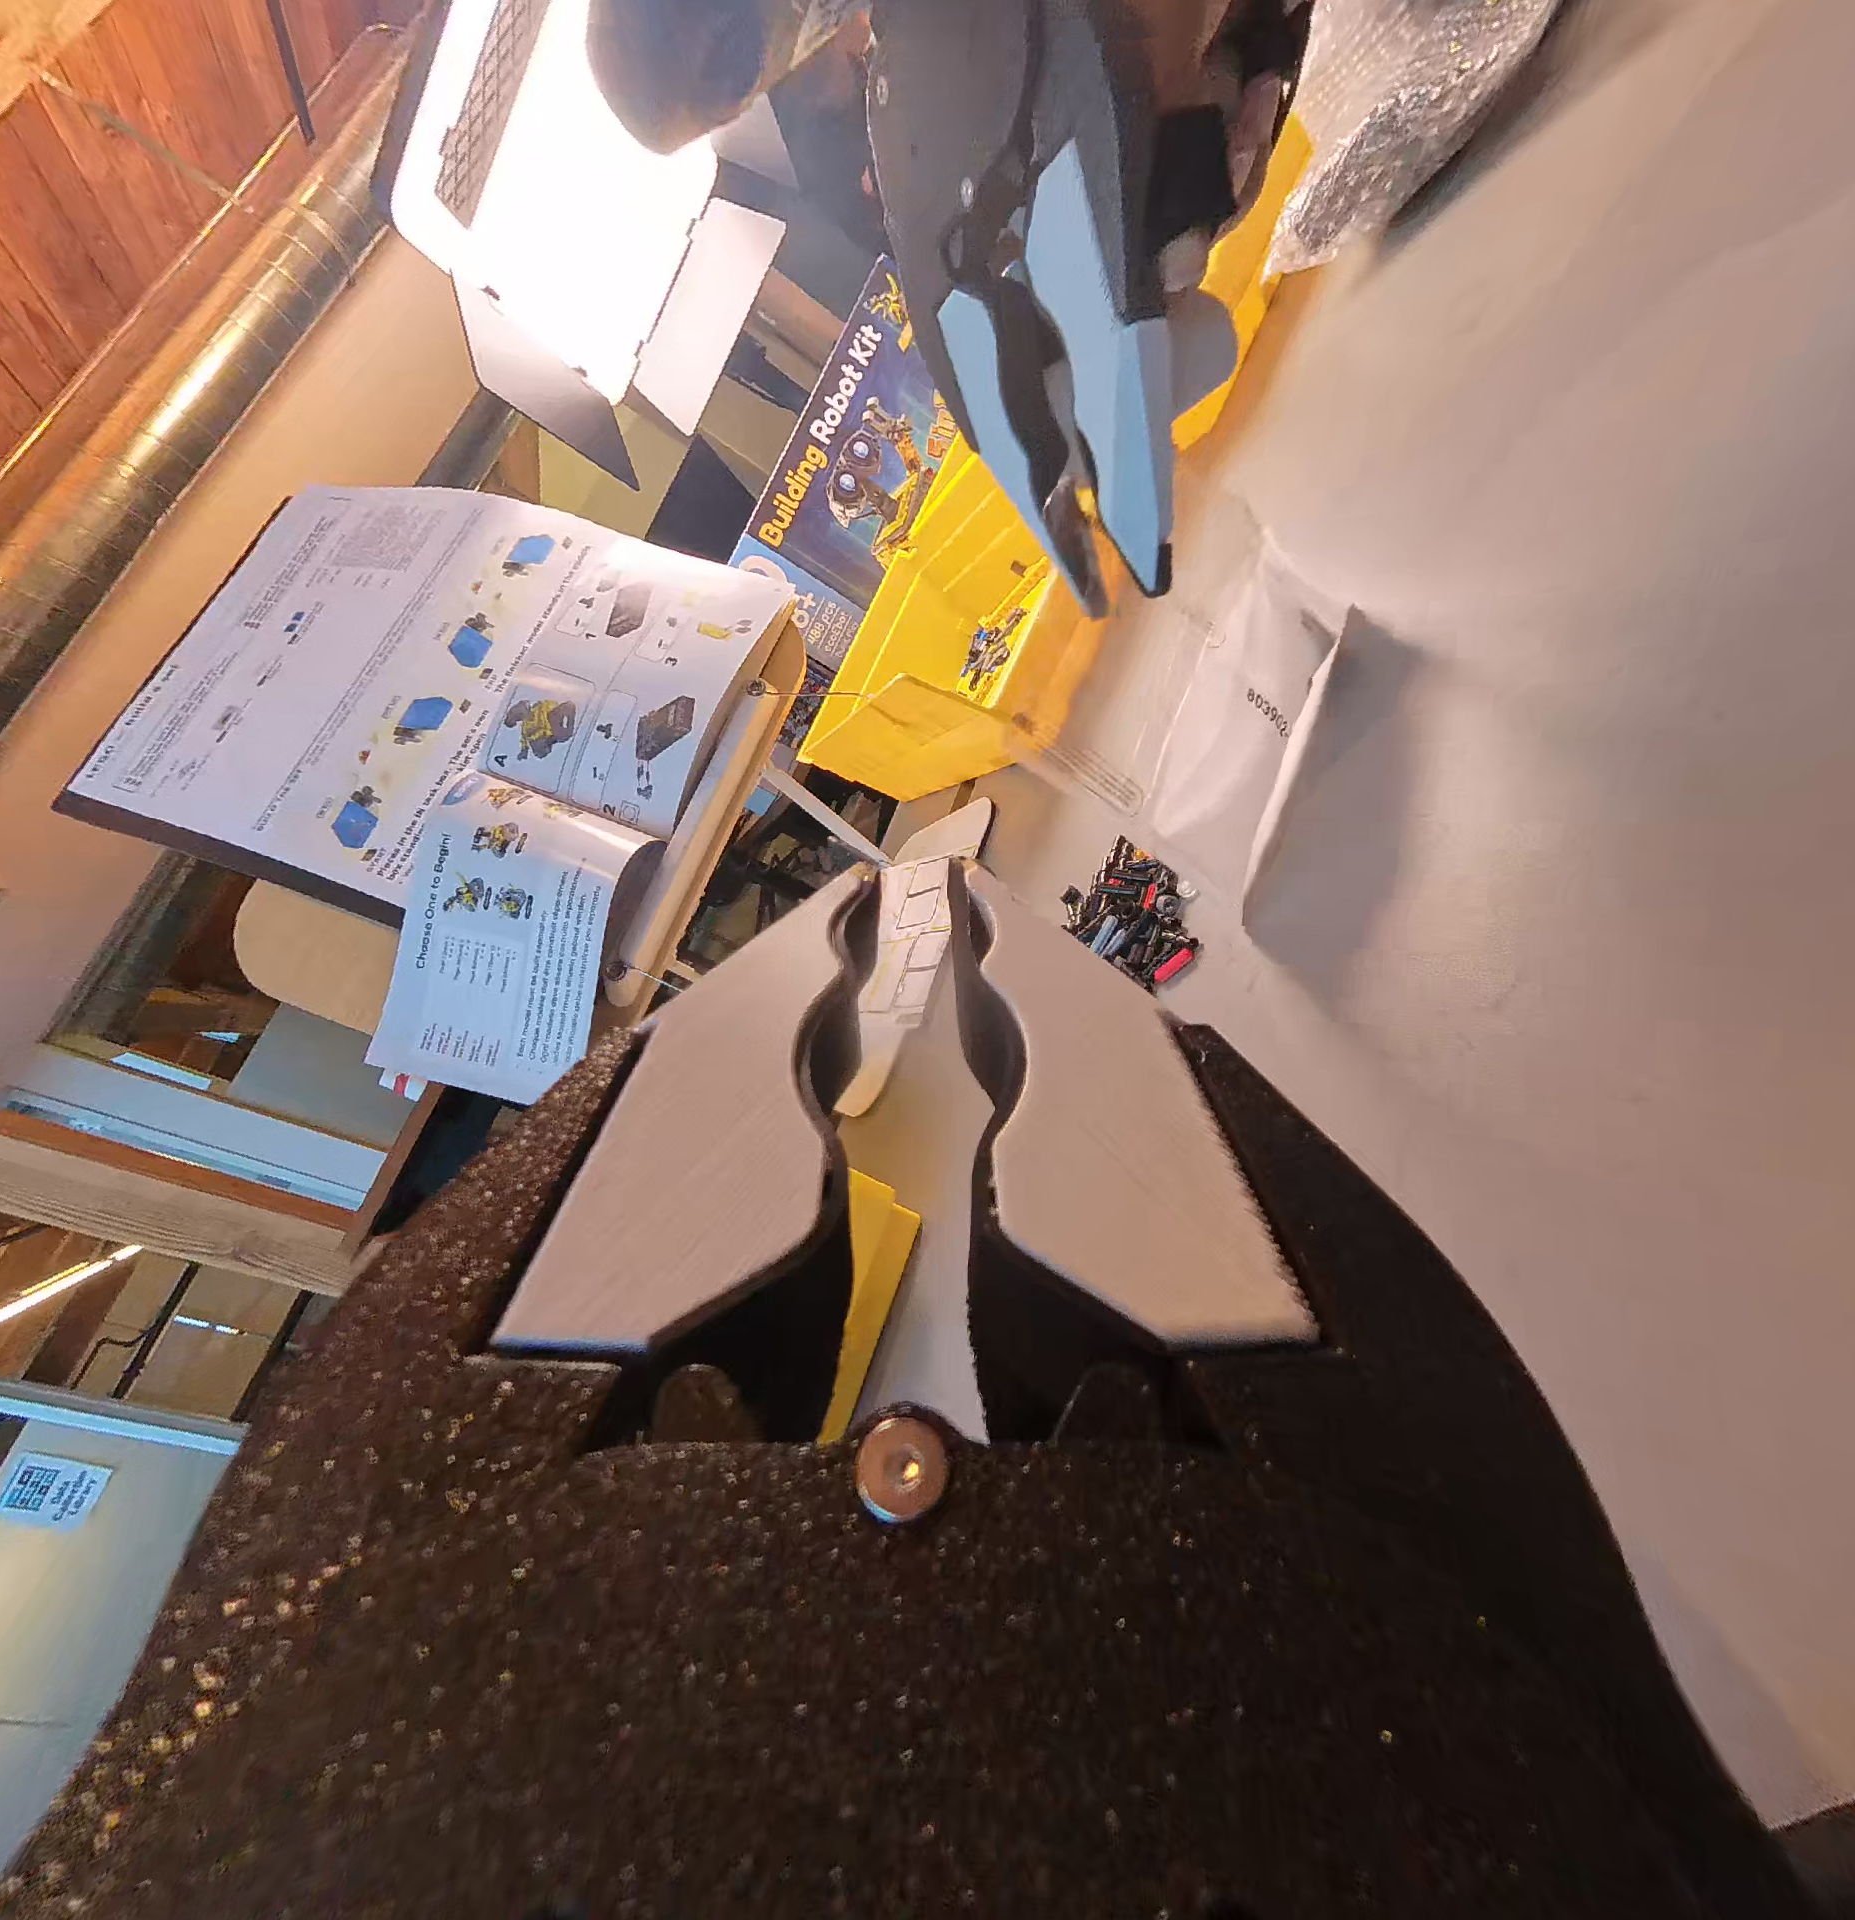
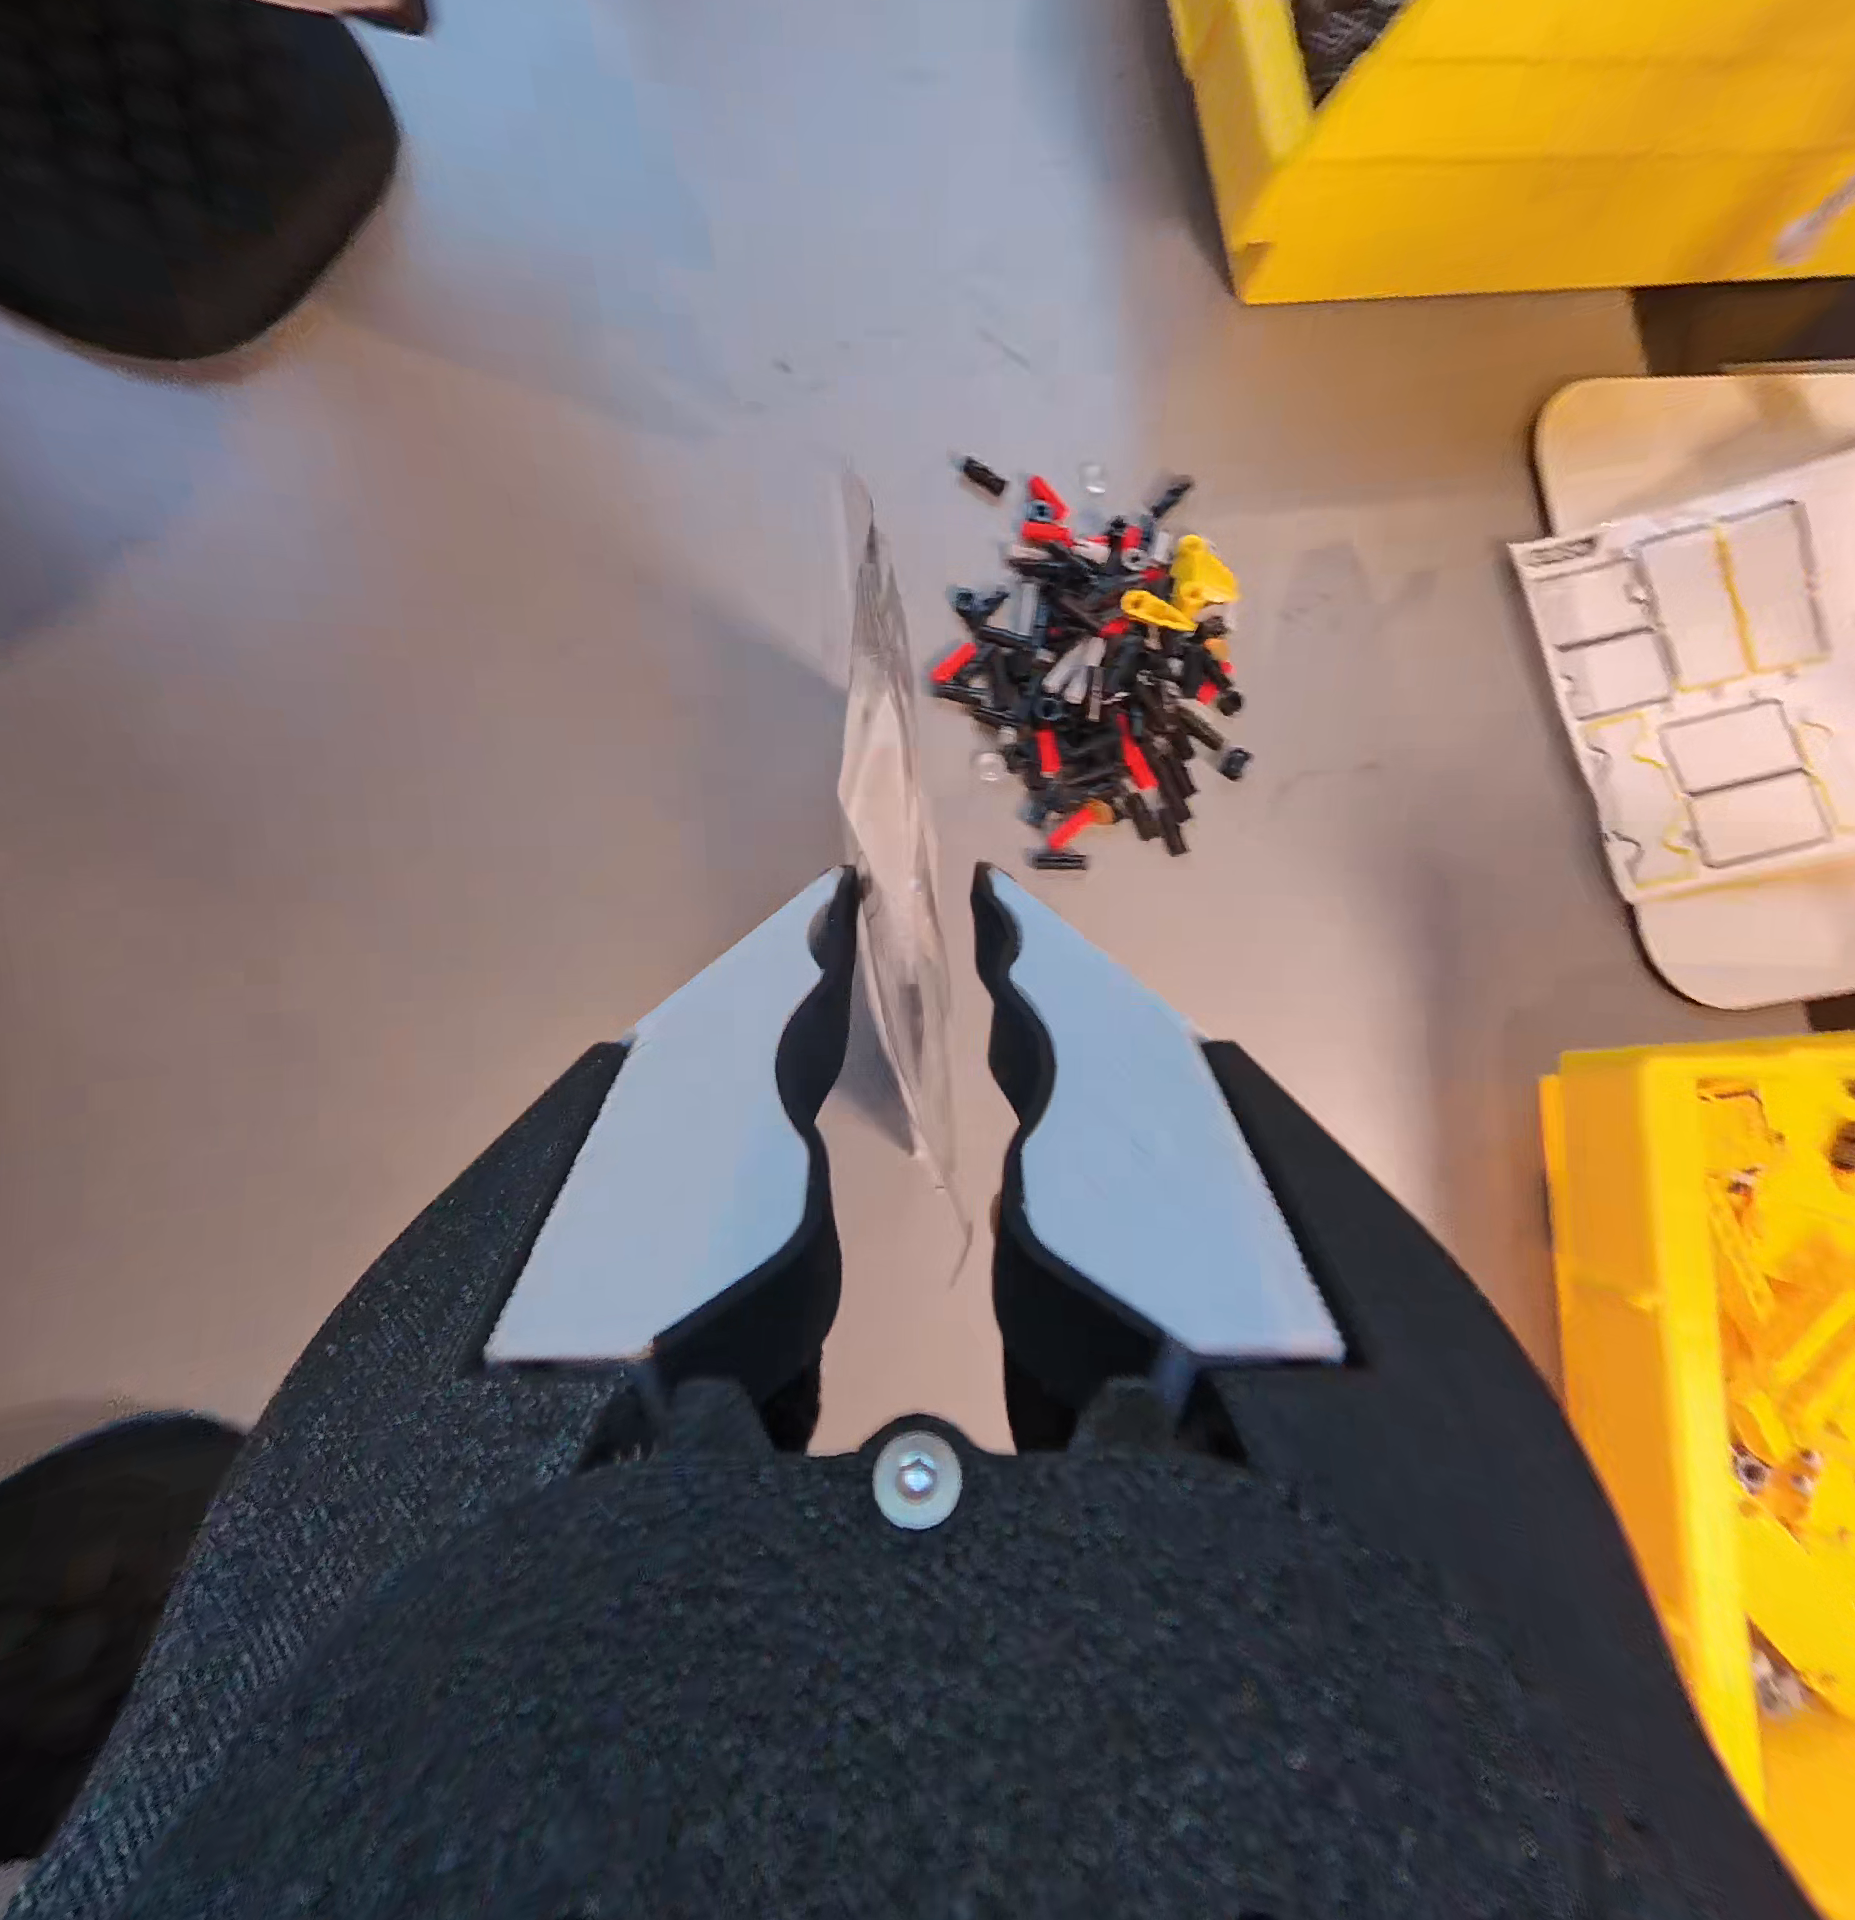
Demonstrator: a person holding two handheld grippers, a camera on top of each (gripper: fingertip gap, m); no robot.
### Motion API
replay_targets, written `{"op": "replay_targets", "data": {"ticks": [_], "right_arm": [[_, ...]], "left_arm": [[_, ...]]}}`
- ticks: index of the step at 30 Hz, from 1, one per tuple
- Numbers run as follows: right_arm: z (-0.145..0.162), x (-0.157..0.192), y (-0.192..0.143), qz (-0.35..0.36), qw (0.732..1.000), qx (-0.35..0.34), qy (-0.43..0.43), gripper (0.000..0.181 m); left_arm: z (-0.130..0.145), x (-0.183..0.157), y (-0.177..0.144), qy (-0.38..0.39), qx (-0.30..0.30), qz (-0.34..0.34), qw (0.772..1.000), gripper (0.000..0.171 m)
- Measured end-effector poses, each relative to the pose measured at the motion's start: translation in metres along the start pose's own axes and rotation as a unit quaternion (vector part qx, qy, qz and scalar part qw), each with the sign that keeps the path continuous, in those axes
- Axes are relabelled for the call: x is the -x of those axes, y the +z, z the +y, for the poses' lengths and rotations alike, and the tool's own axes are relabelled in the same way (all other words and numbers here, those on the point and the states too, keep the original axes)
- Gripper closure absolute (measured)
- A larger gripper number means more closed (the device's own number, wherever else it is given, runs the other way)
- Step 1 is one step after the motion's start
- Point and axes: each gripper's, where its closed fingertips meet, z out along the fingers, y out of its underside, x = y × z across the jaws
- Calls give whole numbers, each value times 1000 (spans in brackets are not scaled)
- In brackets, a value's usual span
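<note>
Both claws part-open: left claw empty, right claw around clear bag.

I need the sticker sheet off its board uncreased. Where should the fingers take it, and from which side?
Take the sticker sheet by the edge nearest the pile of small parts, coming in low from that side. It lies flat on the pale board, so nothing offers itself from above, but that edge seems to overhang the board, letting one of the fingers slip beneath.
</note>
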Motion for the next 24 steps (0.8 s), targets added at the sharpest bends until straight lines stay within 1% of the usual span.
{"op": "replay_targets", "data": {"ticks": [2,4,5,7,8,10,11,12,13,15,17,19,24], "right_arm": [[-5,-19,-3,46,999,-20,7,146],[-25,-39,-15,114,991,-72,-1,138],[-42,-39,-24,132,985,-113,-17,136],[-77,-16,-37,114,973,-194,-59,136],[-90,-7,-40,119,966,-217,-80,136],[-106,16,-37,105,960,-231,-116,136],[-115,29,-33,87,957,-250,-120,141],[-124,40,-30,70,952,-275,-118,150],[-133,48,-25,58,946,-298,-113,153],[-147,58,-18,53,934,-338,-104,159],[-154,66,-15,48,926,-360,-102,162],[-158,68,-15,54,922,-371,-100,164],[-159,76,-9,41,922,-372,-96,163]], "left_arm": [[0,1,0,-17,-6,2,1000,160],[-2,1,0,-65,-20,14,998,160],[-4,1,-1,-101,-34,25,994,159],[-10,4,-2,-190,-67,50,978,155],[-15,8,-4,-226,-89,56,968,154],[-24,15,-8,-280,-126,67,949,150],[-27,16,-10,-297,-139,73,942,147],[-30,17,-11,-309,-150,79,936,144],[-34,18,-13,-317,-160,83,931,142],[-41,19,-15,-331,-179,89,922,138],[-45,19,-16,-339,-186,91,918,135],[-46,17,-15,-337,-185,92,918,134],[-49,16,-15,-336,-191,93,917,134]]}}
